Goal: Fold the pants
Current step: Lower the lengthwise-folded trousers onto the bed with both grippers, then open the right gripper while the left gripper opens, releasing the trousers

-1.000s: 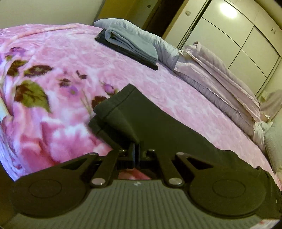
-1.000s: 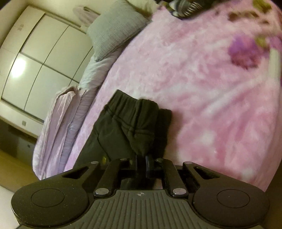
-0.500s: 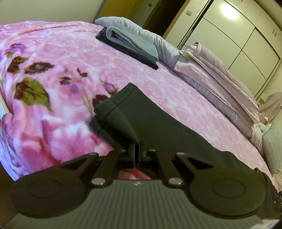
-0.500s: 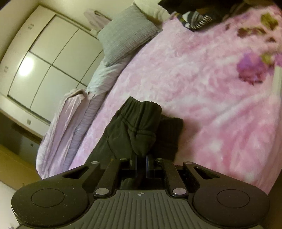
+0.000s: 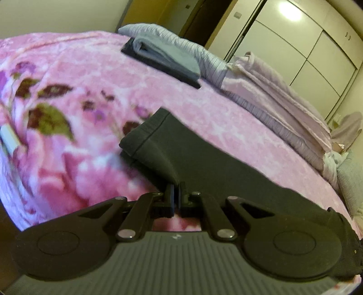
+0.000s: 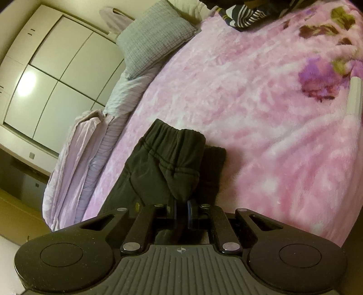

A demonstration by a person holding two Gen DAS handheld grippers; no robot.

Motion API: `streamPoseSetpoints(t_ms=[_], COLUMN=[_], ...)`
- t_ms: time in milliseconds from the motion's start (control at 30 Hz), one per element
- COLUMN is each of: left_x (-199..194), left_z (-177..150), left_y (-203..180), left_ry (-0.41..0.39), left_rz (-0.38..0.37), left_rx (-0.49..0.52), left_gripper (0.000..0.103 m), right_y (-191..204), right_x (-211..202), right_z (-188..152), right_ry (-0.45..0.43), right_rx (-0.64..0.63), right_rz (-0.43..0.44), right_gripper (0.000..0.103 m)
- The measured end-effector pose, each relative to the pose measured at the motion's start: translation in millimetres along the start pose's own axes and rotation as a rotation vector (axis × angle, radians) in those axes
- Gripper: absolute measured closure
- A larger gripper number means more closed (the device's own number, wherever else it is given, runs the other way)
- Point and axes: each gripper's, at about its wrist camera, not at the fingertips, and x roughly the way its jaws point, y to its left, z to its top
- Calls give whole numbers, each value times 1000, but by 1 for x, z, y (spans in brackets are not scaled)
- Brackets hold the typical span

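Dark pants [image 5: 204, 163] lie stretched along the near edge of a bed covered by a pink flowered blanket [image 5: 95, 74]. In the left wrist view the hem end of the legs is pinched and lifted by my left gripper [image 5: 176, 189], which is shut on the cloth. In the right wrist view the elastic waistband end [image 6: 172, 154] is bunched up, and my right gripper [image 6: 182, 203] is shut on that fold. The pink blanket [image 6: 261, 102] spreads beyond it. The middle of the pants is hidden under both gripper bodies.
A folded grey and dark garment stack [image 5: 163, 56] rests at the bed's far side. Lilac bedding [image 5: 272, 90] is rolled along the far edge. A grey pillow [image 6: 154, 38] and striped dark clothing [image 6: 249, 13] lie beyond the waistband. White wardrobe doors [image 5: 306, 45] stand behind.
Both views have shifted slightly, so the bed shows from a slightly different angle. Both grippers stay clamped on the pants, which look the same.
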Motion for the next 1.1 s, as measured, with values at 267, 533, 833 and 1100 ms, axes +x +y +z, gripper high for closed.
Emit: streamPoseSetpoints(t_ms=[267, 533, 833, 1100], left_x=[0, 2, -4, -12], left_z=[0, 1, 9, 42], left_y=[-4, -5, -15, -80], left_ry=[-4, 5, 72, 98], left_rz=[18, 31, 86, -9], left_rx=[27, 38, 109, 288], left_gripper=[100, 98, 92, 89], right_y=[12, 11, 4, 24], right_x=[-9, -29, -6, -32], right_z=[0, -10, -15, 30], right_ry=[-30, -101, -28, -85], right_rx=[-28, -24, -135, -344], right_rz=[26, 69, -113, -174], right_gripper=[98, 98, 66, 46])
